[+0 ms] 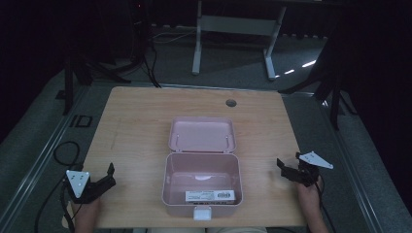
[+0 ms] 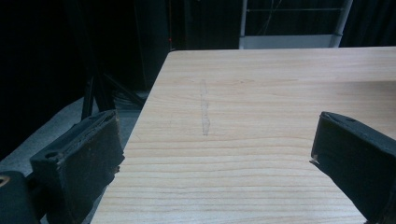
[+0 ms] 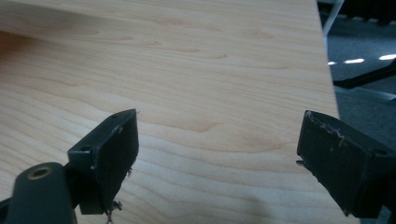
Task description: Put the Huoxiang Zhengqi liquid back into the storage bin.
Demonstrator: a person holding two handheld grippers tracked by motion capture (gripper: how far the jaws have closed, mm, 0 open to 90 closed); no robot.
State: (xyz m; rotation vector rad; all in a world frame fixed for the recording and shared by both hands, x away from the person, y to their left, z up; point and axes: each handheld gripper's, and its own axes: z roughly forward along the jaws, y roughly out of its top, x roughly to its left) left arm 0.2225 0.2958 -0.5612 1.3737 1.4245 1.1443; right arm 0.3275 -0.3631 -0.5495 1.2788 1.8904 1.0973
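Pink plastic box [image 1: 201, 187] sits open at the near-centre of the wooden bench [image 1: 136, 116], lid [image 1: 202, 135] swung back flat behind it, white latch at the front edge, a white label w/ print lying inside by the front wall. Left gripper [image 1: 108, 175] rests near the bench's near-left corner, right gripper [image 1: 286, 167] near the right edge; box lies between them, well apart from both. Fingers [image 2: 79, 163] of each are spread apart, holding nothing.
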